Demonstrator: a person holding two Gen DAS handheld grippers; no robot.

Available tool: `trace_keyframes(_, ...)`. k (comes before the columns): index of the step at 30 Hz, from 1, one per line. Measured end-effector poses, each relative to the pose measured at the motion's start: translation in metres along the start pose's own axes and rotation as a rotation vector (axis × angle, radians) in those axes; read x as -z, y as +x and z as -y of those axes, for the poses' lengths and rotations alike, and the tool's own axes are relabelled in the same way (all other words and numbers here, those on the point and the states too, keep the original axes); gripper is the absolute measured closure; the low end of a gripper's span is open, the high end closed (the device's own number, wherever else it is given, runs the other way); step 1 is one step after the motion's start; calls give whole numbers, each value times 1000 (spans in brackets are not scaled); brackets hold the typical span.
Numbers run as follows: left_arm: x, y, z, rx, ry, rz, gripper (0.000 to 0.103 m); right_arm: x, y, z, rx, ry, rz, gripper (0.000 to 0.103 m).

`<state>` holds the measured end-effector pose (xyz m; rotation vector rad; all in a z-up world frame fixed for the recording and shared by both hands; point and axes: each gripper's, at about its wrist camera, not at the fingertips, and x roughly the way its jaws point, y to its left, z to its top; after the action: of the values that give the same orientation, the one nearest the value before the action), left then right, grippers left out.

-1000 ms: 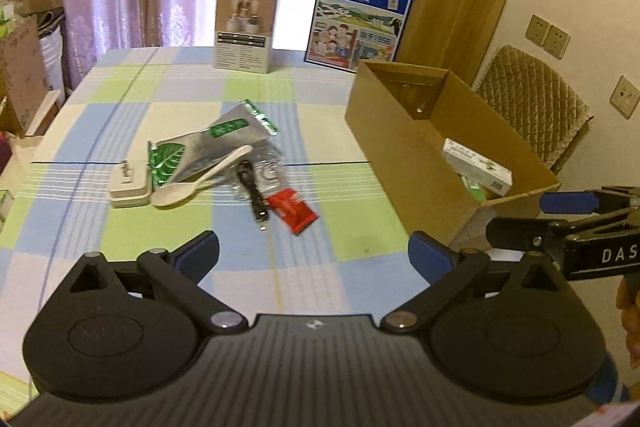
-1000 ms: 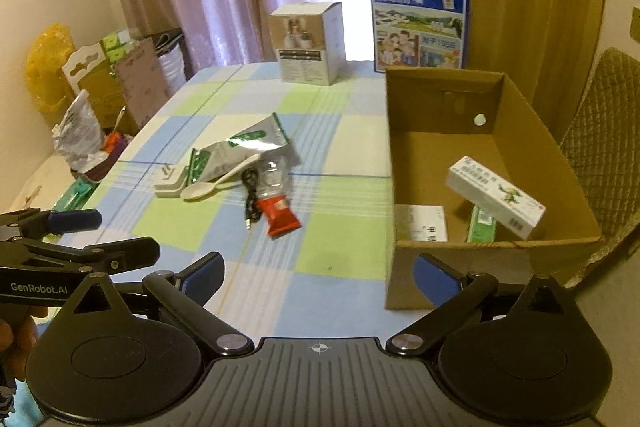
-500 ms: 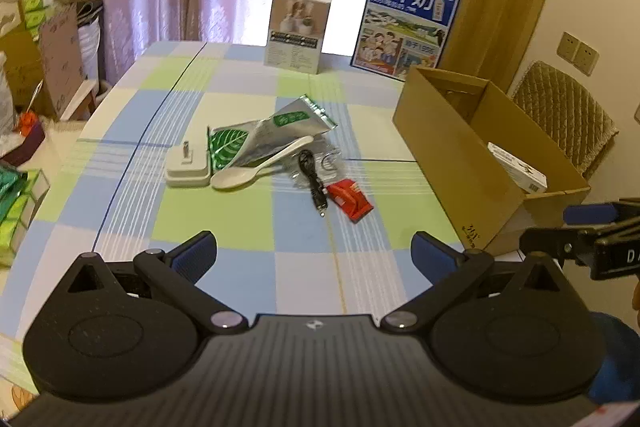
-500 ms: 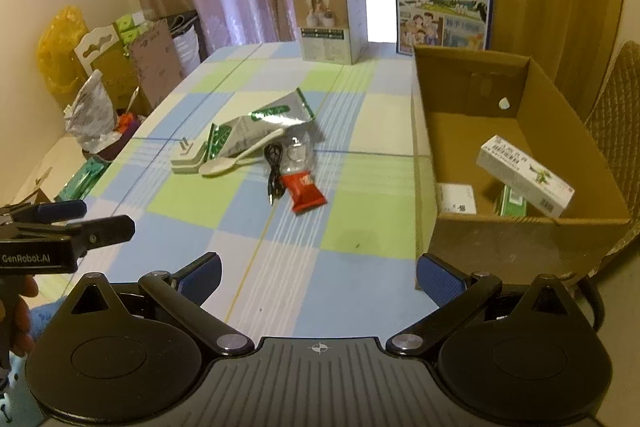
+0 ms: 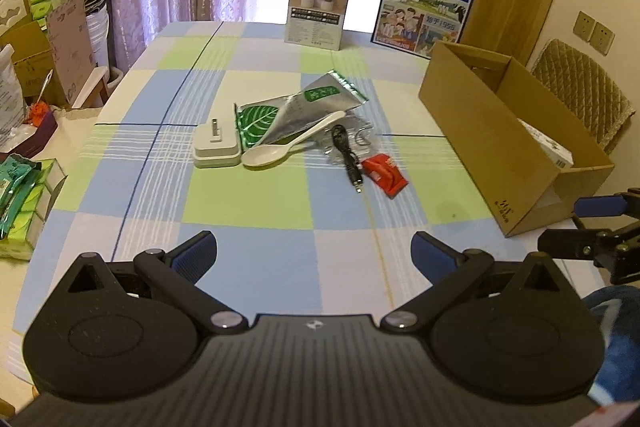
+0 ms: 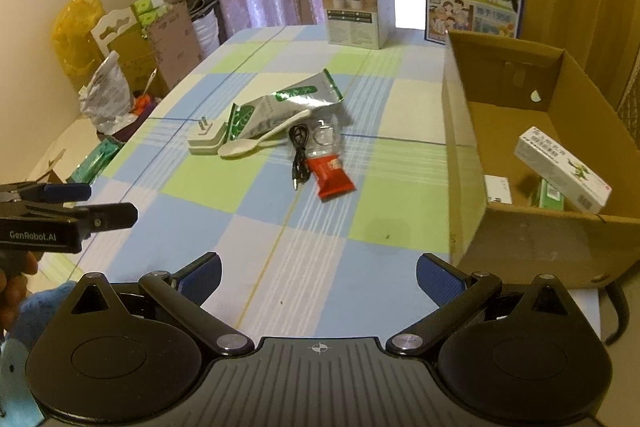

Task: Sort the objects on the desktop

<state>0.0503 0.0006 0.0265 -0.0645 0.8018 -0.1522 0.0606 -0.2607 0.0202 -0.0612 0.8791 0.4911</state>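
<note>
A small heap lies mid-table: a white plug adapter (image 5: 217, 148), a silver-green foil pouch (image 5: 298, 110), a white plastic spoon (image 5: 280, 151), a black cable (image 5: 347, 157), a clear bag (image 6: 325, 139) and a red sachet (image 5: 384, 174). To the right stands an open cardboard box (image 6: 464, 163) holding a white medicine box (image 6: 562, 169) and a green packet (image 6: 551, 193). My left gripper (image 5: 314, 255) hovers open above the table's near edge, well short of the heap. My right gripper (image 6: 319, 277) is open too, level with the box's front corner. Neither holds anything.
A white product box (image 5: 319, 6) and a blue milk carton (image 5: 426, 5) stand at the table's far end. Tissue packs (image 5: 20, 203) and cartons (image 5: 48, 55) sit left of the table, and a quilted chair (image 5: 580, 87) behind the cardboard box. The checked tablecloth (image 5: 256, 203) is bare near me.
Both grippers have drawn back and risen, so the heap and the box look farther away. Both stayed open. Nothing on the table has moved.
</note>
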Motion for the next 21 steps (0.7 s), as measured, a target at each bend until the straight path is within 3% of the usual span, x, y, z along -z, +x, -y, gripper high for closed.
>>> trace_keyframes(17,-19,48,-45,-65,38,-30,2,-27,67,-3,-4,-49,-42,3)
trace_keyframes(19,-22,57,-49,-77,33,-32,2,-31,78,-2,-4,-54,-40,4)
trace_keyframes(21,-24,65,-53,-84,28,-35,2,-36,91,0,-9,-63,-39,14)
